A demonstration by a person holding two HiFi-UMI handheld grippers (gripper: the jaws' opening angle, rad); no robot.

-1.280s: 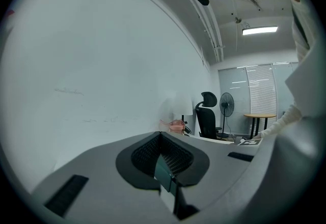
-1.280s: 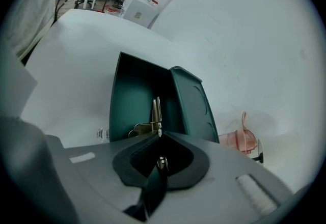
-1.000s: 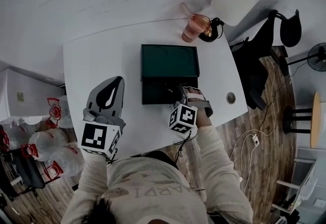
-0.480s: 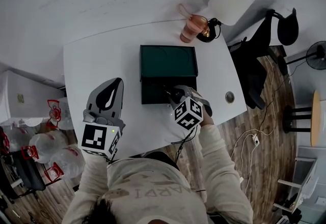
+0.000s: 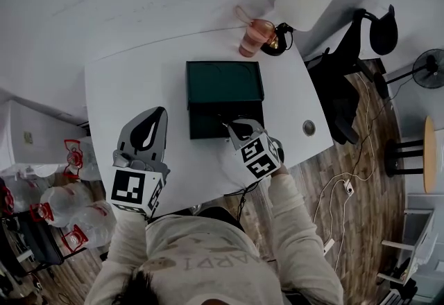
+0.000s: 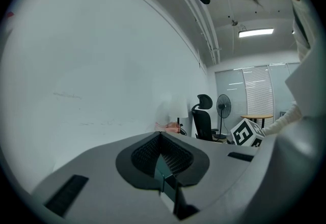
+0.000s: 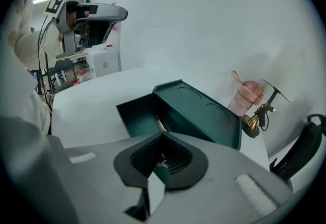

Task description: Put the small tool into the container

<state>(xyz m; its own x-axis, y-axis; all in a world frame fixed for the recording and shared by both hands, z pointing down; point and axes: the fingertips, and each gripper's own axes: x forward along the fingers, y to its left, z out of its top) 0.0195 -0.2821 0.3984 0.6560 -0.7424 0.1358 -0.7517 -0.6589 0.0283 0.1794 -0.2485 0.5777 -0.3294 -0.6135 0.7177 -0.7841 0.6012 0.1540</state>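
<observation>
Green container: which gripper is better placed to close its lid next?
Probably right. The right gripper hovers at the green container, by its open front, jaws just closed on nothing; the left gripper hangs off to the side, apart from it.

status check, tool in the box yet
Left gripper shut, idle. Right gripper just closed, empty, at box. Tool lies inside box. Nothing blocking.

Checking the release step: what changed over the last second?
The right gripper rolled and shifted slightly over the green box. Its jaws have just closed, empty, and the small tool lies inside the box. The left gripper and the box stayed put.
</observation>
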